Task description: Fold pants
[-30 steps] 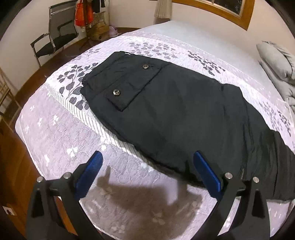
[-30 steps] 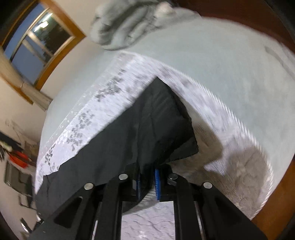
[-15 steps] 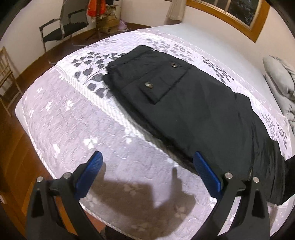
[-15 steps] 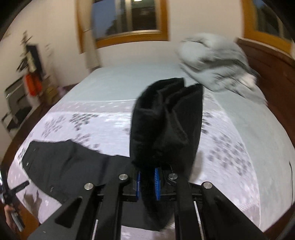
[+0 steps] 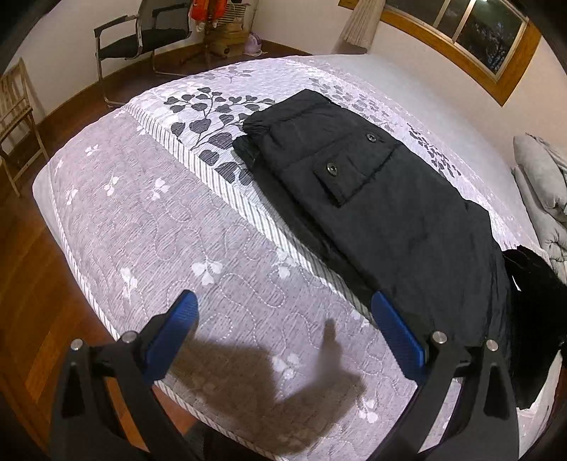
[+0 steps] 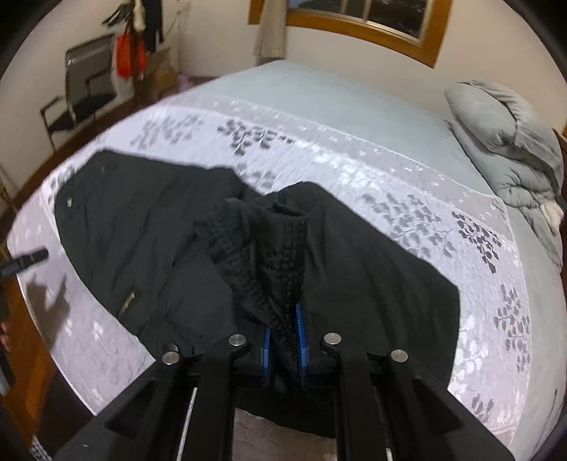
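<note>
Black cargo-style pants (image 5: 372, 198) with two buttoned flap pockets lie lengthwise on the lilac quilted, leaf-printed bedspread (image 5: 170, 227) of a bed, waistband toward the grey mesh office chair (image 5: 149, 33). Left gripper (image 5: 283, 329): blue-padded jaws spread wide, hovering above bare bedspread just beside the pants' near edge, holding nothing. Right gripper (image 6: 283, 340): blue pads pressed together on a bunched fold of the leg end, raised over the flat part of the garment. Crumpled grey duvet (image 6: 506, 142) lies at the bed's far right.
</note>
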`<state>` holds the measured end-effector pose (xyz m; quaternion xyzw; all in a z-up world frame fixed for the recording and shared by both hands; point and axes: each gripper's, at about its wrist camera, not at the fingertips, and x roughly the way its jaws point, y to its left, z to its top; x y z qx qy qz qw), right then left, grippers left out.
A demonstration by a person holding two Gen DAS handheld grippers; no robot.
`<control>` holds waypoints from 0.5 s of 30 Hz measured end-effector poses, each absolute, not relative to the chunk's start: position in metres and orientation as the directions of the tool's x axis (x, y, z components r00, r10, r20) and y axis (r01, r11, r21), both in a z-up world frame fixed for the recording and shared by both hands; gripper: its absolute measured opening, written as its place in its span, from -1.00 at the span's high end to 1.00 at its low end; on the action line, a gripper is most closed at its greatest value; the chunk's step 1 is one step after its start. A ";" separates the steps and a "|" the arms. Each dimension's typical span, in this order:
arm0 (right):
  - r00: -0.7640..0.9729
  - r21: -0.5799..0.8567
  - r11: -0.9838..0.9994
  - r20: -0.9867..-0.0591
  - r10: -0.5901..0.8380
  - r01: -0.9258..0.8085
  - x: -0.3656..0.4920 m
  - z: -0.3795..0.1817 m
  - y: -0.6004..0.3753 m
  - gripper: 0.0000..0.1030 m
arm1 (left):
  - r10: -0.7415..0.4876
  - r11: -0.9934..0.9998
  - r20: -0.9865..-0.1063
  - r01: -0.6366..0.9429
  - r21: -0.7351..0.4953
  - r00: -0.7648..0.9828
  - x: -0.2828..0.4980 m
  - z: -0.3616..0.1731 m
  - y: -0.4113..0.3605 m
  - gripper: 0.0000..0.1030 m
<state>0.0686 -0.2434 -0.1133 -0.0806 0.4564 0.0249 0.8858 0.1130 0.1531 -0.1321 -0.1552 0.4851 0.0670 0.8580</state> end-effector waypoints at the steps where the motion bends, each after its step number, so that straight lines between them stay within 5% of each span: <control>1: 0.573 -0.120 0.985 -0.819 -0.028 -0.122 0.069 -0.119 -0.240 0.78 | -0.036 0.942 -0.854 -0.268 -0.202 0.520 0.113 -0.133 0.154 -0.91; 11: 0.536 -0.153 0.968 -0.844 -0.023 -0.199 0.069 -0.145 -0.212 0.73 | -0.044 0.940 -0.864 -0.272 -0.206 0.502 0.116 -0.139 0.152 -0.91; 13: 0.507 -0.137 0.968 -0.862 -0.012 -0.210 0.070 -0.158 -0.210 0.53 | -0.047 0.941 -0.864 -0.268 -0.207 0.501 0.116 -0.138 0.151 -0.91; 15: 0.489 -0.110 0.968 -0.872 0.014 -0.224 0.069 -0.167 -0.211 0.05 | -0.045 0.944 -0.862 -0.262 -0.203 0.505 0.115 -0.136 0.150 -0.91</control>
